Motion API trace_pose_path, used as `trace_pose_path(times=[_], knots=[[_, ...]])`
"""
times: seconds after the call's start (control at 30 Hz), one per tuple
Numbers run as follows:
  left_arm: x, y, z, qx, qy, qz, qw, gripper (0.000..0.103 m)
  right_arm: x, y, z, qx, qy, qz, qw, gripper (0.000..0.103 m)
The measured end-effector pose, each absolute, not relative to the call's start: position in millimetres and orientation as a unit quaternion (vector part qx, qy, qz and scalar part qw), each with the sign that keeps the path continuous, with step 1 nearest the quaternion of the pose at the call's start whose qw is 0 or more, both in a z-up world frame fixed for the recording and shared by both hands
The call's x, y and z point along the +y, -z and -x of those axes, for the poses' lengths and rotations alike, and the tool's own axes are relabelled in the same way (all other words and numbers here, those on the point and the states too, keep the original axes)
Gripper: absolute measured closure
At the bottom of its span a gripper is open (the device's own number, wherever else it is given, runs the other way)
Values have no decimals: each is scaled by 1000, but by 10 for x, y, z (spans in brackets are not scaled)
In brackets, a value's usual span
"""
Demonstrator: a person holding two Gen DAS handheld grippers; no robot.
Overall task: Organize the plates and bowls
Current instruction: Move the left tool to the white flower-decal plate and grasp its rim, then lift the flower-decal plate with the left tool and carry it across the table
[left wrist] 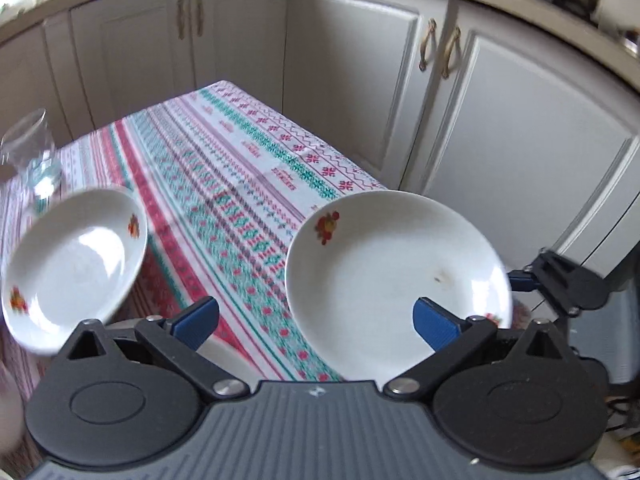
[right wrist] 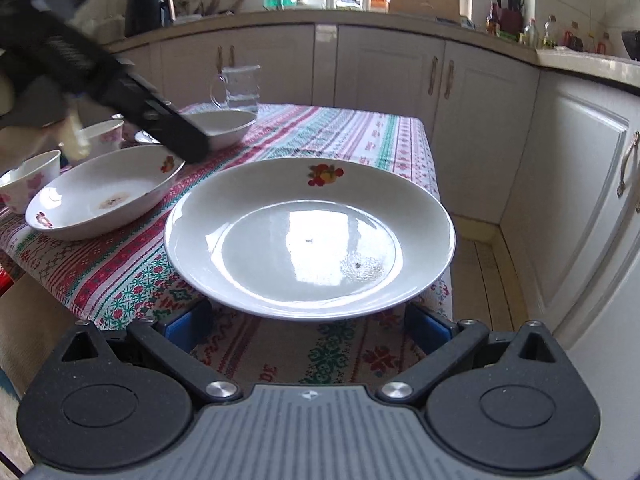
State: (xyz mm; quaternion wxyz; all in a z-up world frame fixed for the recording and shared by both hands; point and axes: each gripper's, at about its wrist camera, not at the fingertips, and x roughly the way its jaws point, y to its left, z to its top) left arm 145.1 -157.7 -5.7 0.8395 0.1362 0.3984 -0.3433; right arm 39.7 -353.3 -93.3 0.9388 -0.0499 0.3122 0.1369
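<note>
Both my tongs stand wide open, gripping nothing. My left tongs (left wrist: 316, 320) hang over the patterned tablecloth (left wrist: 224, 184), between two white plates with fruit prints: one plate (left wrist: 76, 264) to the left, a second plate (left wrist: 396, 280) to the right, its rim reaching out past the table's near corner. My right tongs (right wrist: 310, 330) sit low at that plate's (right wrist: 310, 236) near rim, blue fingertips (right wrist: 184, 322) spread just below it on either side, not touching as far as I can tell. Farther left on the table are a bowl (right wrist: 224, 126), two small cups (right wrist: 28, 180), and a glass mug (right wrist: 240, 88).
</note>
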Motion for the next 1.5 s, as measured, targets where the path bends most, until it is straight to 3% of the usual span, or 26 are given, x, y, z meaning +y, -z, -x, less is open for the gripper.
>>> trace_pose_path(times=[0.3,0.43,0.97,1.1,1.5], knots=[[-2038,117,-1695,403,382,-186,811,4,-3613,932,-495,311,-165,58,934,0],[-2149,216,-1856,436,391,-182,790,13,-3613,938,-492,308,-171,60,934,0],[-2322,414,-2037,481,421,-194,744,13,-3658,970,-442,288,-180,58,939,0],[-2342,430,-2062,484,429,-198,737,21,-3665,947,-476,297,-185,61,935,0],[-2363,500,-2093,488,438,-212,725,21,-3680,923,-509,305,-194,66,930,0]])
